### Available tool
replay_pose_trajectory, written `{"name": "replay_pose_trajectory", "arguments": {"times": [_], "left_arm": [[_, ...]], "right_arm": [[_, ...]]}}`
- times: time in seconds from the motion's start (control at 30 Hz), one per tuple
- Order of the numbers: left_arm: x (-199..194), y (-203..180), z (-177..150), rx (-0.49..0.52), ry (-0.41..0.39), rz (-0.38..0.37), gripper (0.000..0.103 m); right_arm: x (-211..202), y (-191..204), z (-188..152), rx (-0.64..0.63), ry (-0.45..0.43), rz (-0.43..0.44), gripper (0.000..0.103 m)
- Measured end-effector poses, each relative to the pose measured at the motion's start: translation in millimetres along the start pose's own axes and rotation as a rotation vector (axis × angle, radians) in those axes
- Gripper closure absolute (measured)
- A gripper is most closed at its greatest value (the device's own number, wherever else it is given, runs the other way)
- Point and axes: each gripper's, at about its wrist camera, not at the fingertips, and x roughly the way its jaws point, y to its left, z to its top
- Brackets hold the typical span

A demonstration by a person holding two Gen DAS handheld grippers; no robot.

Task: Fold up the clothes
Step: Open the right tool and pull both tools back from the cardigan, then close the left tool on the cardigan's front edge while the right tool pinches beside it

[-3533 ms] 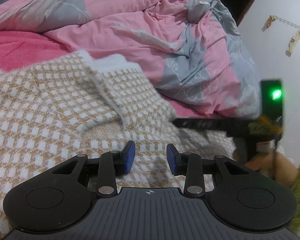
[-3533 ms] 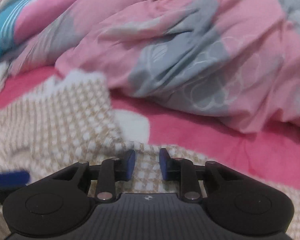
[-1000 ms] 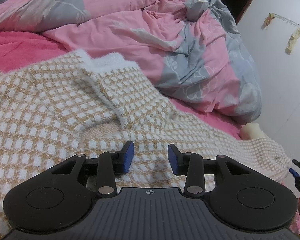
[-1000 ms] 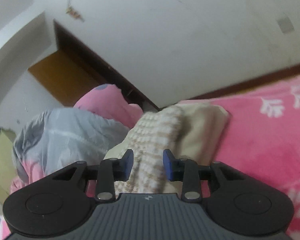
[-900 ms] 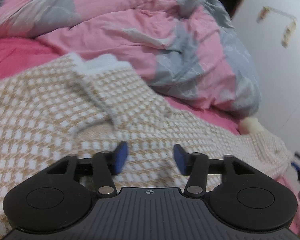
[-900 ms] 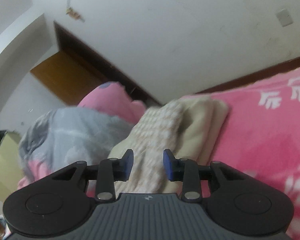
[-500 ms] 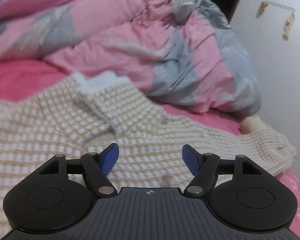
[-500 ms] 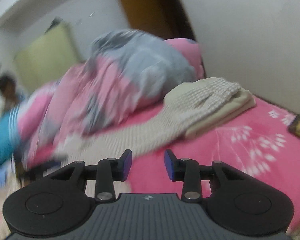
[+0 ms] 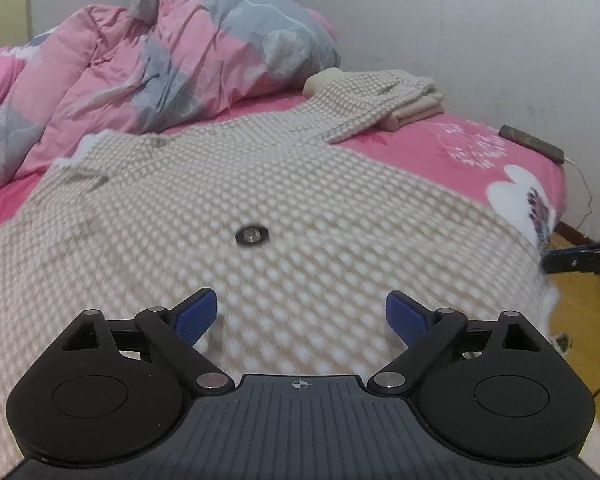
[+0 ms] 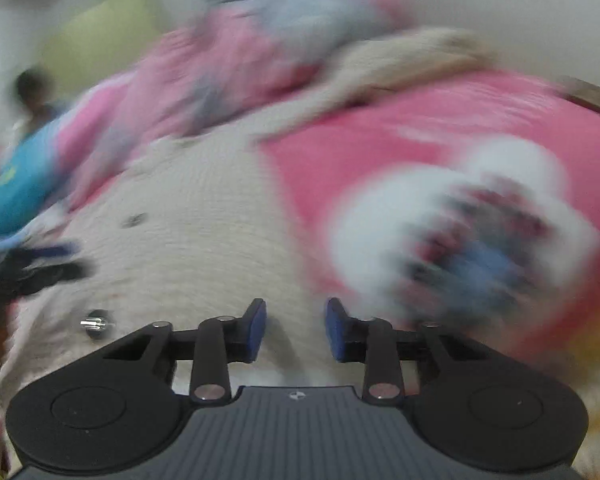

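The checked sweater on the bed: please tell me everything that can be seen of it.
The checked sweater looks like a soft, fuzzy knit with small white squares on a beige ground and a white fuzzy edge. It lies spread out flat over the pink bedsheet. A dark round button sits near its middle. One sleeve stretches away and lies over a folded cream cloth near the wall. Its far side lies beside the pink and grey quilt. No gripper is seen to hold it.
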Motion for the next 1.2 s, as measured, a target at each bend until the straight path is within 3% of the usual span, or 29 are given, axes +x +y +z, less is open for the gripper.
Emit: {"name": "replay_pose_trajectory", "arguments": {"times": [0.07, 0.17, 0.37, 0.5, 0.63, 0.87, 1.0, 1.1, 1.2], "left_arm": [[-10, -3, -4, -0.009, 0.002, 0.007, 0.01], [-21, -14, -11, 0.027, 0.023, 0.05, 0.01], [-34, -48, -47, 0.169, 0.067, 0.171, 0.01], [-65, -74, -69, 0.287, 0.009, 0.245, 0.01], [-94, -79, -84, 0.306, 0.007, 0.235, 0.01], [-119, -82, -113, 0.337, 0.004, 0.215, 0.01], [-122, -86, -118, 0.379, -0.022, 0.205, 0.013], [-124, -84, -118, 0.384, -0.044, 0.19, 0.02], [-122, -81, -118, 0.373, -0.054, 0.16, 0.027]], "right_arm": [[-22, -15, -11, 0.06, -0.033, -0.042, 0.065], [-46, -16, -22, 0.142, -0.106, 0.046, 0.065], [-35, 45, -32, -0.005, -0.123, 0.149, 0.065], [-34, 69, -35, -0.034, -0.111, 0.201, 0.065], [-46, 76, -40, 0.002, -0.097, 0.27, 0.065], [-44, 107, -49, 0.024, 0.021, 0.346, 0.065], [-44, 128, -51, -0.075, 0.036, 0.264, 0.065], [-51, 140, -47, -0.192, -0.004, 0.159, 0.065], [-60, 159, -49, -0.366, -0.056, 0.117, 0.065]]}}
